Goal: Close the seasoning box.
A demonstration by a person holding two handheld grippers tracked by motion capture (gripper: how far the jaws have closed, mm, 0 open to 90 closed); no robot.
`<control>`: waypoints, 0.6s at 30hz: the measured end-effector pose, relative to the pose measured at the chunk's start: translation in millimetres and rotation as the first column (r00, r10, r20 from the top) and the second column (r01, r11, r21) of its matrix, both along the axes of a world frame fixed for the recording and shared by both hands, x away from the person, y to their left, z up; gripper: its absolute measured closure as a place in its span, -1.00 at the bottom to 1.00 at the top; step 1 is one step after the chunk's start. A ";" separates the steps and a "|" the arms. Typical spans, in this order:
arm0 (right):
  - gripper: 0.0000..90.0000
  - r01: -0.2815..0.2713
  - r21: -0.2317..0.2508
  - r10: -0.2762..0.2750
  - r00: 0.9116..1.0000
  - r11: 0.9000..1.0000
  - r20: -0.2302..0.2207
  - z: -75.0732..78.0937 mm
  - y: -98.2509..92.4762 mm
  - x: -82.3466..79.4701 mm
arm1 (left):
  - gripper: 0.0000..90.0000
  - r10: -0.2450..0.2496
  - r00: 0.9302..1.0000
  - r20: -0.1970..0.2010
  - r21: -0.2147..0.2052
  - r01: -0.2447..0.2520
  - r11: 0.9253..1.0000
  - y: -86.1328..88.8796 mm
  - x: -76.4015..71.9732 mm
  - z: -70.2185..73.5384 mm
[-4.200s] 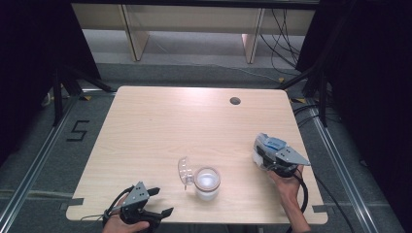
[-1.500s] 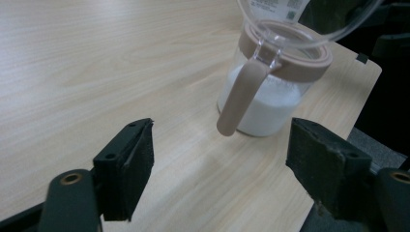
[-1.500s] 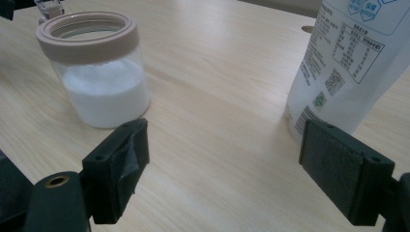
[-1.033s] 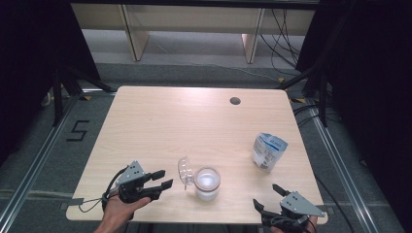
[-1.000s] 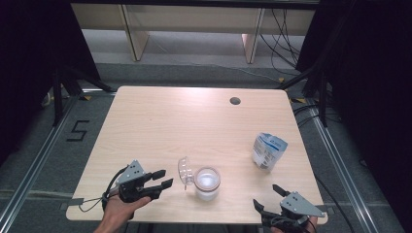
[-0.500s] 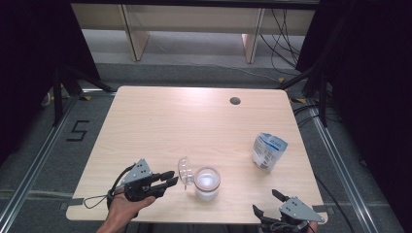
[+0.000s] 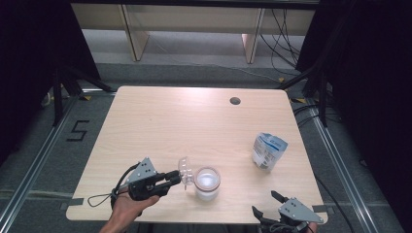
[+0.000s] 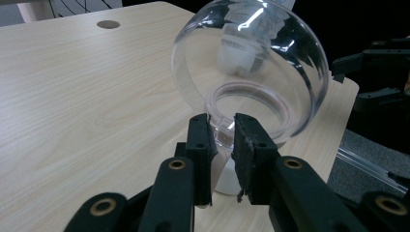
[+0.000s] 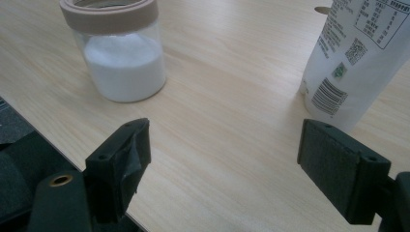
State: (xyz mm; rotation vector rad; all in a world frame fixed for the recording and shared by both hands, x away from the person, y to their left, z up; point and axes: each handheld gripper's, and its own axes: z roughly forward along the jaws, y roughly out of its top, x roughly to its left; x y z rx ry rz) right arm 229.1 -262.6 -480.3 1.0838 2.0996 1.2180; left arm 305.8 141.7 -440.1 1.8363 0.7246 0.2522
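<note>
Most of the wooden table [image 7: 160, 126] lies bare: the whole far half is open, broken only by a small round cable hole [image 7: 235, 101] near the far edge, and the left side is free as well. Everything in use crowds the near edge.

Toward the right edge stands a white and blue pouch [image 7: 268, 151], upright, well apart from the rest, with open wood on all sides of it. In the right gripper view it rises at the upper right, just beyond the far jaw.

Near the middle of the near edge sits a glass jar [image 7: 207, 183] with a pinkish rim, holding white powder. Its clear domed lid [image 7: 184, 170] is tipped up on edge at the jar's left side, touching or very close to the rim.

At the lid, the left gripper [image 7: 179, 176] comes in level from the left. Its jaws have just been closing, and in the left gripper view they stand narrow, with the lid's lower rim between the pads; whether they press on it I cannot quite tell.

Off the near right corner, the right gripper [image 7: 265, 206] hangs just past the table's edge, jaws spread wide with nothing between them.
</note>
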 end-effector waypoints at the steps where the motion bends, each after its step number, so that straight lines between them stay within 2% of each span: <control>1: -0.55 0.000 0.004 0.000 1.000 1.000 -0.005 0.0 0.3 -0.2 | 0.70 0.008 1.000 -0.001 0.009 -0.008 1.000 -0.4 -0.6 1.0; 5: -0.55 0.000 0.004 0.000 1.000 1.000 -0.005 -0.1 0.4 -0.2 | 0.71 0.000 1.000 0.006 0.013 0.000 1.000 -2.1 0.0 2.0; 7: -0.55 -0.007 0.012 0.008 1.000 1.000 -0.021 -0.4 0.7 -0.2 | 0.72 0.001 1.000 0.006 0.009 -0.001 1.000 -3.6 -0.2 2.6; 9: -0.55 0.016 0.020 -0.015 0.999 1.000 -0.034 -0.3 1.7 -2.0 | 0.73 -0.006 1.000 0.011 0.014 0.005 1.000 -4.5 0.2 3.7; 10: -0.54 0.015 0.020 -0.014 0.999 1.000 -0.033 -0.3 1.7 -2.0 | 0.73 -0.013 1.000 0.012 0.002 0.013 1.000 -5.6 0.7 3.7; 16: -0.54 -0.001 0.007 0.001 1.000 1.000 -0.012 -1.1 0.7 0.2 | 0.74 -0.019 1.000 0.018 0.016 0.019 1.000 -11.3 0.5 6.6; 18: -0.54 -0.003 0.007 0.003 1.000 1.000 -0.010 -1.1 0.6 0.4 | 0.74 -0.028 0.999 0.023 0.007 0.028 1.000 -13.8 1.1 6.9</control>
